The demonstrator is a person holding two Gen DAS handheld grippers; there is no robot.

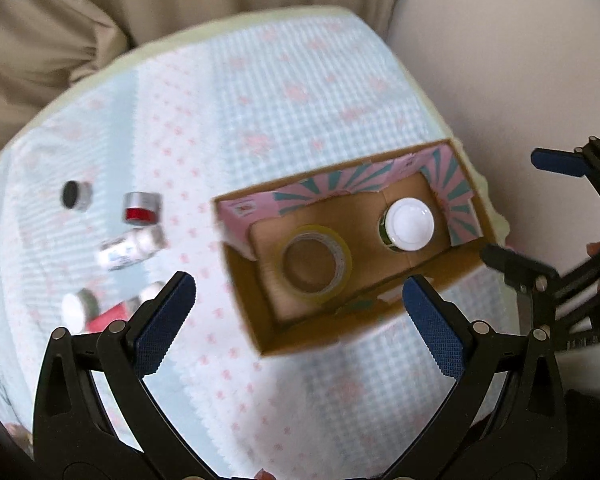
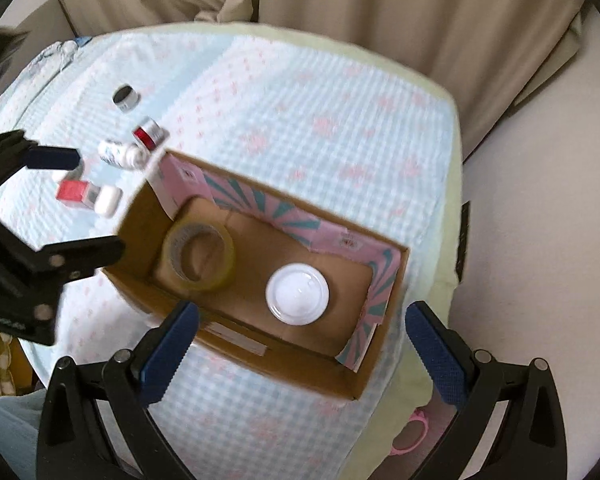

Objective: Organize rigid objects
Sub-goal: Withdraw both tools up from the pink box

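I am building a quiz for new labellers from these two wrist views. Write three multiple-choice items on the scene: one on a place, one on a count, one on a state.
1. Where is the tape roll?
A. Inside the cardboard box
B. On the cloth beside the box
C. In a gripper

2. How many things lie in the box?
A. One
B. Two
C. Four

3. How do the left gripper and right gripper stand?
A. Both shut on bottles
B. Left shut, right open
C. Both open, holding nothing

Key:
1 A: the roll lies flat on the box floor in both views.
2 B: only the roll and a white-capped bottle are inside.
3 C: each gripper's fingers stand wide apart with nothing between them.
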